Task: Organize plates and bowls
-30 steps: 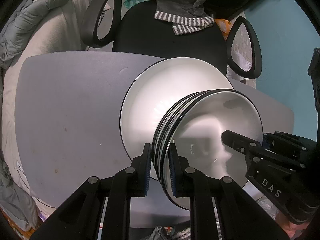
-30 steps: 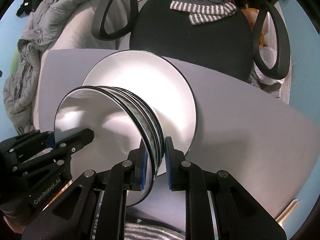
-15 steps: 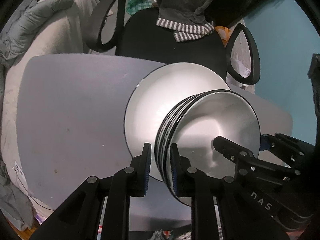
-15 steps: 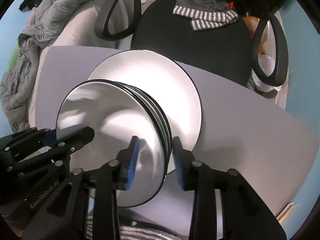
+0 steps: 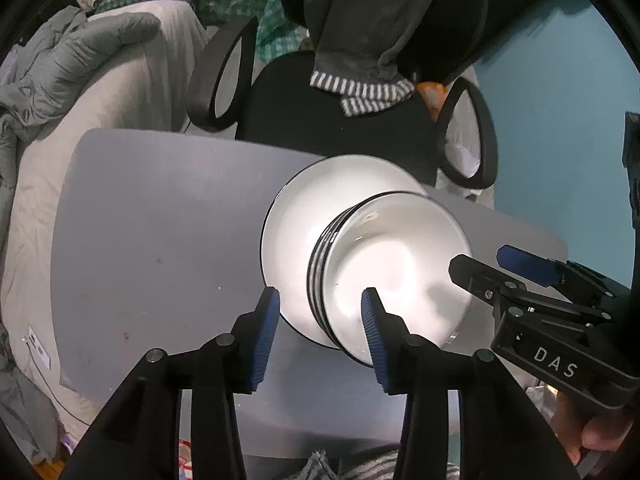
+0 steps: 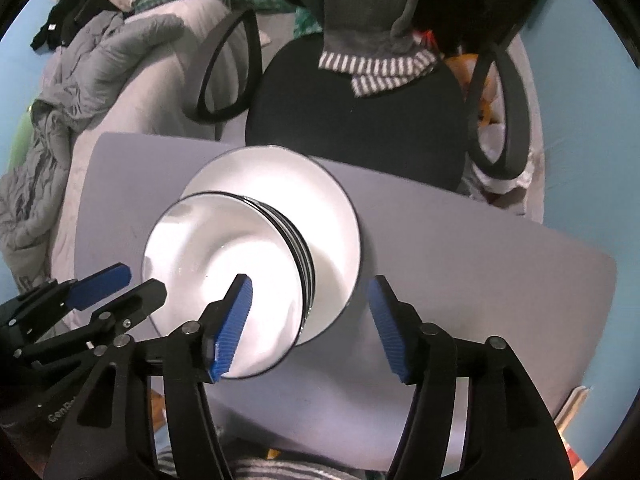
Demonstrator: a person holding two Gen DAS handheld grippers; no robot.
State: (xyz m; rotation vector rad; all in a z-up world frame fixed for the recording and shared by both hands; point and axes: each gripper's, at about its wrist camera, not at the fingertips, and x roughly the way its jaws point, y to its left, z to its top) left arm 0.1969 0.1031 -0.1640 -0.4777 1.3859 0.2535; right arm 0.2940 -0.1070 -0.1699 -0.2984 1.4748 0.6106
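A: What's differing from a second ago?

B: Both tongs were pinching the rim of the stack of bowls (image 5: 392,280). Now both have just been opening. The left tongs (image 5: 320,336) are standing spread, pads off the rim, with the near-left edge of the stack showing between the tips. The right tongs (image 6: 310,328) are spread wider, also touching nothing, with the stack's right edge between the tips. The stack is looking smaller and lower in both wrist views than before.

A: Where's the stack sitting?

B: It's resting on the large white plate (image 5: 296,232), which is lying on the grey desk (image 5: 160,240). The plate is just ahead of both tongs, and the stack is lying between the two sets of tongs.

A: Any readable writing?

B: "DAS" is showing on the right tongs' body in the left view. "GenR…" is partly showing on the left tongs' body in the right view, the rest cut off. A small label at the desk's left edge is too small to read.

A: Behind the desk?

B: The black chair (image 6: 360,120) is standing beyond the plate, with a striped cuff (image 6: 380,68) hanging over it.
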